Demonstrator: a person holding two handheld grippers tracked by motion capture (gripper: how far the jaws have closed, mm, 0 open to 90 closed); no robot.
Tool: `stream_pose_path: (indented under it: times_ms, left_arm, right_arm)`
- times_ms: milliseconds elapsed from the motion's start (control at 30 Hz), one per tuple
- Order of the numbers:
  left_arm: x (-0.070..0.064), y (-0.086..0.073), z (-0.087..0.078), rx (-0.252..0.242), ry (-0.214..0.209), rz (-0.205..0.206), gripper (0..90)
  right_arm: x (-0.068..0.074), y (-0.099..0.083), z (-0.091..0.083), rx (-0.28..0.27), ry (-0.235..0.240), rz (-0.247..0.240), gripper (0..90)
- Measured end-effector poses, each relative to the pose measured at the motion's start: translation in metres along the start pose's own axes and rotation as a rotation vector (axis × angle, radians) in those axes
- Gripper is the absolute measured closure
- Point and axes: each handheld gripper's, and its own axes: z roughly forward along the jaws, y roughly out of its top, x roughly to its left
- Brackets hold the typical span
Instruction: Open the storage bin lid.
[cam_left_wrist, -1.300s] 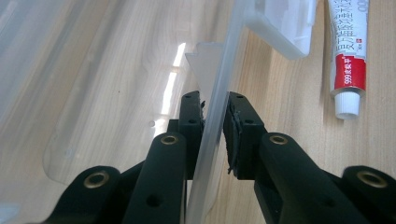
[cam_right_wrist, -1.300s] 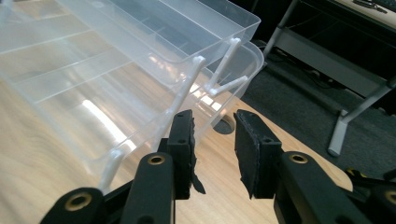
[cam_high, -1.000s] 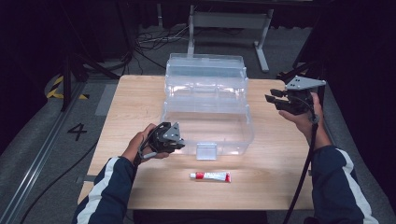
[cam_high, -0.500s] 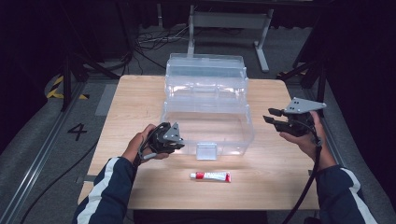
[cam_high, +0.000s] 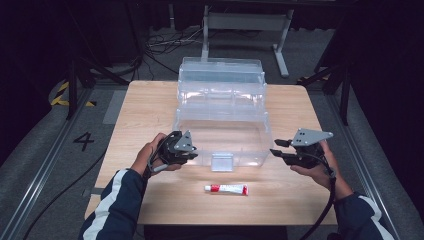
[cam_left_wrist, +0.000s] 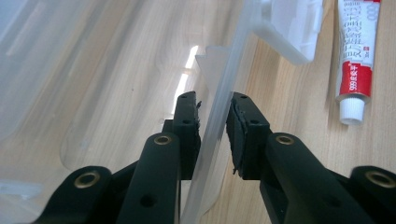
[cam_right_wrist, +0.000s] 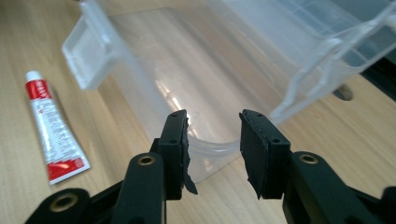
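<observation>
**Left claw on the box wall, right claw coming to the corner**

The clear plastic storage box (cam_high: 220, 132) stands open at the middle of the wooden table (cam_high: 145, 107), its clear lid (cam_high: 221, 75) tipped up toward the far edge and its small latch tab (cam_high: 221, 162) facing the near edge. The left gripper (cam_high: 189, 150) is at the box's near left corner, and its own view shows the thin front wall (cam_left_wrist: 219, 116) standing between the two black jaws, which are drawn narrow with the pads (cam_left_wrist: 240, 130) at or almost touching the plastic. Whether they truly press it I cannot tell.

The right gripper (cam_high: 276, 147) sits just beside the box's near right corner, jaws held wide and holding nothing. In its own view the rounded corner (cam_right_wrist: 210, 144) lies straight ahead in the gap between the jaws.

A red-and-white tube (cam_high: 226, 188) lies near the table's near edge, in front of the latch, its long axis running along that edge and roughly midway between the hands.

Judging from this, the next move is a short push forward by the right claw onto that corner.
</observation>
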Motion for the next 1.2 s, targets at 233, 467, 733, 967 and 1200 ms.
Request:
stream_pose_path:
  times_ms: [233, 467, 733, 967, 1200]
  left_arm:
    - [-0.004, 0.001, -0.01, -0.021, 0.059, -0.023, 64.3]
    - [-0.006, -0.001, -0.021, -0.04, 0.104, -0.037, 57.4]
    - [-0.013, -0.009, -0.034, -0.055, 0.155, -0.07, 49.8]
    - [-0.024, -0.022, -0.055, -0.039, 0.19, -0.084, 43.9]
    - [-0.04, -0.045, -0.065, 0.011, 0.206, -0.105, 39.5]
  right_arm:
    - [0.02, -0.002, 0.015, 0.039, 0.066, -0.028, 60.7]
    - [0.035, -0.002, 0.021, 0.053, 0.106, -0.054, 59.9]
    - [0.054, 0.003, 0.037, 0.067, 0.159, -0.087, 59.4]
    - [0.073, 0.008, 0.052, 0.094, 0.225, -0.131, 58.7]
    - [0.092, 0.011, 0.071, 0.136, 0.281, -0.178, 57.6]
